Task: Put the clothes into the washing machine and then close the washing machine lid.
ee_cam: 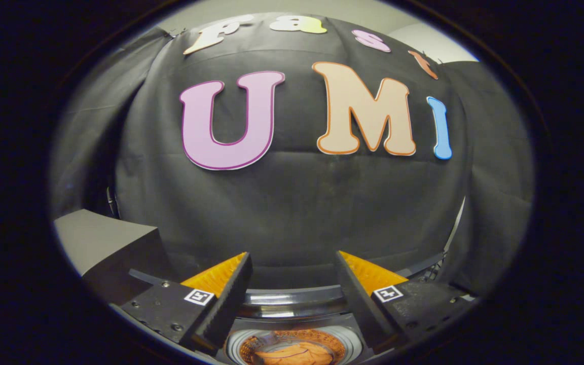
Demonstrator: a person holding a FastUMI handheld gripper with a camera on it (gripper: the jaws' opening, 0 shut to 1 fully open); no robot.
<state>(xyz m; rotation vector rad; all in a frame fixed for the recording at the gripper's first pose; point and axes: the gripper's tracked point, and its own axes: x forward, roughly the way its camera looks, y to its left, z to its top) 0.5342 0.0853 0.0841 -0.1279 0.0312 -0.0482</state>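
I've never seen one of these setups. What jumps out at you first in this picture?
The gripper stands out first: its two fingers are spread wide with nothing between them, facing the black cloth wall. Just below them sits the washing machine's round opening, with an orange garment lying inside the drum.

A grey-topped box (pixel 102 238) — perhaps a cabinet — stands against the black cloth wall (pixel 292 213).

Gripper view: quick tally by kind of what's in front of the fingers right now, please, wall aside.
Washing machine, drum open below the fingers: 1
Orange clothes lying in the drum: 1 bundle; separate pieces cannot be told
Grey box beside the machine: 1
Gripper, fingers apart, holding nothing: 1
Total: 4
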